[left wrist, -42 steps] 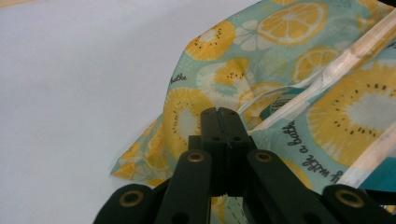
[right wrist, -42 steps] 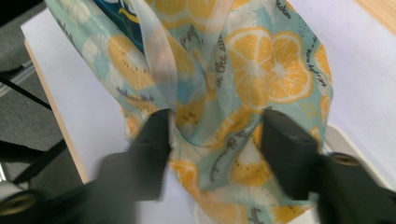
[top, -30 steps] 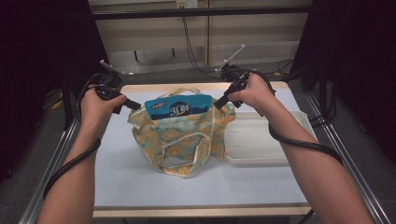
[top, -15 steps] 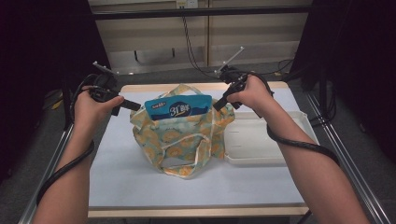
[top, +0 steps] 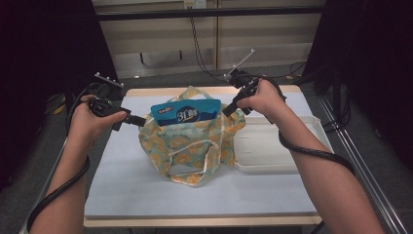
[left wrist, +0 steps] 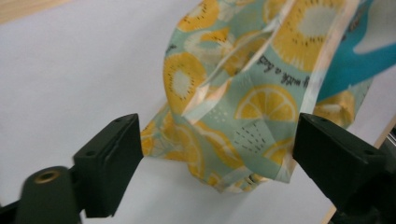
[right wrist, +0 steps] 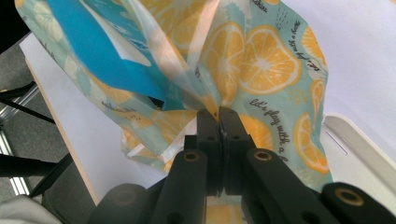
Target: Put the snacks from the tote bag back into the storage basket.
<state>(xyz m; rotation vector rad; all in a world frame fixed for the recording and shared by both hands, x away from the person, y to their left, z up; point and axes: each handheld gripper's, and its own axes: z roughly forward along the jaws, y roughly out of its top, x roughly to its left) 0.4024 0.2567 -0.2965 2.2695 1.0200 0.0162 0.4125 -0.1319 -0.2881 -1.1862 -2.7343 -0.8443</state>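
Note:
A lemon-print cloth bag [top: 190, 146] stands in the middle of the table with a blue pouch [top: 185, 113] sticking out of its mouth. My left gripper [top: 139, 121] is at the bag's left rim. Its jaws have just been opening and stand wide apart in the left gripper view, with the bag's corner [left wrist: 233, 126] loose between them and the pads off the cloth. My right gripper [top: 228, 111] is shut on the bag's right rim; its jaws pinch the cloth [right wrist: 261, 70] in the right gripper view, beside the blue pouch [right wrist: 98, 56].
A white tray [top: 277, 146] lies flat just right of the bag, under my right forearm. The pale table top [top: 126, 185] has a wooden back edge. Cables trail from both grippers, and dark frame rails run along both sides.
My left gripper has opened, let go of the bag's left rim and drawn back a little to the left. My right gripper has kept its grip and place.

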